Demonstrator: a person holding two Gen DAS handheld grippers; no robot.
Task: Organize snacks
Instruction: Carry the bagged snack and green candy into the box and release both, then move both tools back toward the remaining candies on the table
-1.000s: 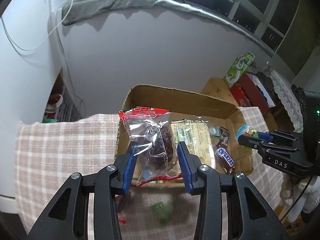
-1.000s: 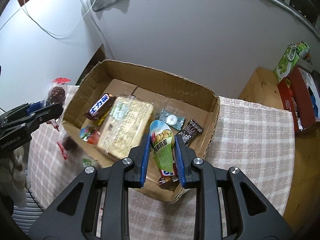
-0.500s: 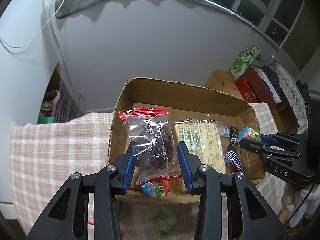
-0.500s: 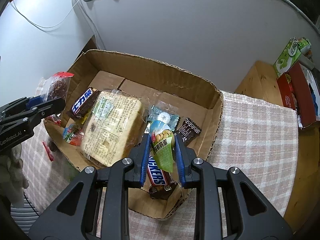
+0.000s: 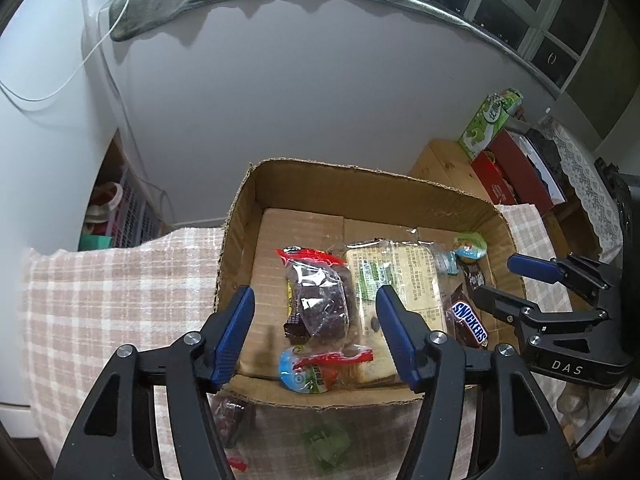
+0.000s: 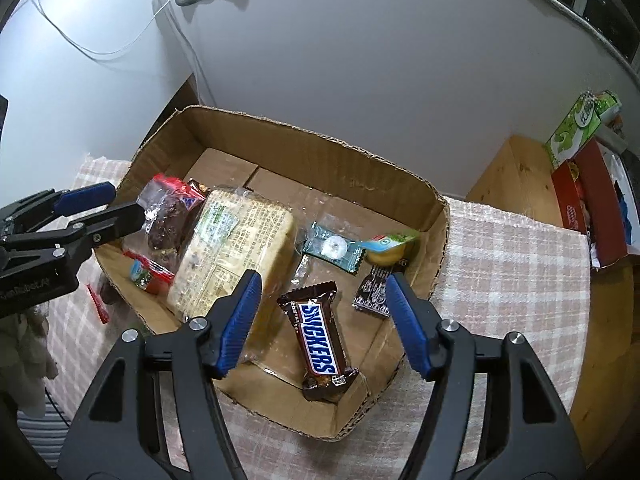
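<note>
A cardboard box (image 5: 360,188) (image 6: 304,148) sits on a pink checked cloth. My left gripper (image 5: 316,332) is open above the box's near left part. The clear red-edged bag of dark snack (image 5: 320,304) (image 6: 164,216) lies in the box just beyond its fingers. My right gripper (image 6: 320,320) is open above the box's near right. The small green-and-yellow snack pack (image 6: 390,248) (image 5: 470,246) lies in the box's right corner. A Snickers bar (image 6: 318,344), a large pale bread pack (image 6: 236,252) and a teal candy (image 6: 332,246) also lie inside.
On the cloth in front of the box lie a green wrapper (image 5: 324,446), a dark snack (image 5: 228,416) and a red scrap (image 6: 98,304). A wooden stand (image 6: 516,184) with red and green boxes (image 6: 580,120) is to the right. A white wall rises behind the box.
Both grippers have opened over the box. The red-edged bag has dropped from the left gripper into the box, and the green-and-yellow pack has dropped from the right gripper into the right corner.
</note>
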